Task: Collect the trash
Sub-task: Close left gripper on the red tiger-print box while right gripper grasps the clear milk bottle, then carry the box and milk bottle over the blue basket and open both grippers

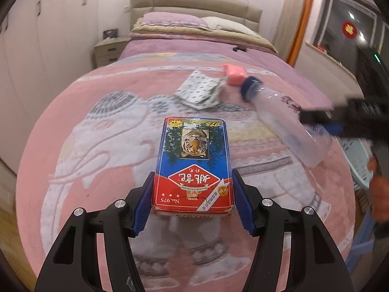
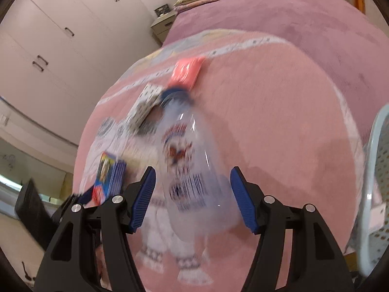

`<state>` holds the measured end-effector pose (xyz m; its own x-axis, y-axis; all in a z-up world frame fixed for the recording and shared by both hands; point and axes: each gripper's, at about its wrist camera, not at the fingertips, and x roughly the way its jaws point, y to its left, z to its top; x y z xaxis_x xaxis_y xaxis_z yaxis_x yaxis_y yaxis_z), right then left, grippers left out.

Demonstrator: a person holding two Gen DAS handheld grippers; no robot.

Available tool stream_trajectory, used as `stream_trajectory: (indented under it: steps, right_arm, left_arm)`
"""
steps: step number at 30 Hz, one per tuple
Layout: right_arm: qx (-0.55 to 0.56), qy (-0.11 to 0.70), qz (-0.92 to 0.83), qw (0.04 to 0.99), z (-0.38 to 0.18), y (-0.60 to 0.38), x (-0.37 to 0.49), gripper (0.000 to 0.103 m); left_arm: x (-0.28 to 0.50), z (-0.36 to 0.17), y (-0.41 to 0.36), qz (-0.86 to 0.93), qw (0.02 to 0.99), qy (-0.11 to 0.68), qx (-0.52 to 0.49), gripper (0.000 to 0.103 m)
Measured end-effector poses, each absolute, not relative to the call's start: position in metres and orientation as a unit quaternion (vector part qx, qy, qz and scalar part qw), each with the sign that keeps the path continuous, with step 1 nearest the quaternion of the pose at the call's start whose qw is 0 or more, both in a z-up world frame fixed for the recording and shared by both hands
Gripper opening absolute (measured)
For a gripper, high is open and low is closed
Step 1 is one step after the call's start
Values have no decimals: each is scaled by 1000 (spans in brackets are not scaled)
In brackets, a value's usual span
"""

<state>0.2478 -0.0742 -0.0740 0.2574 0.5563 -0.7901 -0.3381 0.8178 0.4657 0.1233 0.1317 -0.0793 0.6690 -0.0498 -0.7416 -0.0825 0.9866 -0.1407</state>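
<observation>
Nearest in the left wrist view, the left gripper (image 1: 193, 203) has its jaws clamped on the sides of a playing-card box (image 1: 193, 165). The blue pads press its near end, so the box stands out forward above the pink blanket (image 1: 102, 146) of the bed. I judge it is held this way to be carried to the basket. The box is blue and red, with a tiger picture and printed characters, and its near edge looks a little worn.

The right gripper (image 2: 193, 200) holds a clear plastic bottle (image 2: 192, 160) between its jaws, gripped near the bottom, with the blue cap pointing away. The bottle looks empty, and its label is blurred.

A pale blue perforated basket (image 2: 379, 160) is at the right edge, beside the bed; it is probably the place for the trash.

Farther on the blanket lie a crumpled spotted wrapper (image 1: 199, 90) and a pink packet (image 1: 234, 74), close together and not yet collected.
</observation>
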Motion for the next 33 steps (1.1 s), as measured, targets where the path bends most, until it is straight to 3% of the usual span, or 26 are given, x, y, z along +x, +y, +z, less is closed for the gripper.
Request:
stream_trajectory:
  steps: [4, 14, 21, 23, 26, 33]
  right_arm:
    - [77, 522, 254, 811, -77, -70, 232, 69]
    - [0, 464, 195, 864, -72, -33, 234, 69]
    - [3, 469, 194, 861, -87, -21, 238, 69]
    - [-2, 466, 192, 863, -88, -20, 236, 67]
    - [-8, 461, 192, 866, -89, -17, 234, 54]
    - [25, 456, 197, 867, -90, -26, 228, 54]
  left_arm:
    - [120, -81, 139, 6, 911, 399, -103, 58]
    - [113, -79, 138, -3, 918, 385, -96, 58]
    - [111, -78, 132, -5, 924, 375, -75, 58]
    - [112, -78, 130, -5, 925, 374, -73, 58]
    - [112, -78, 130, -6, 925, 374, -71, 58]
    - [113, -78, 130, -3, 925, 374, -68, 58]
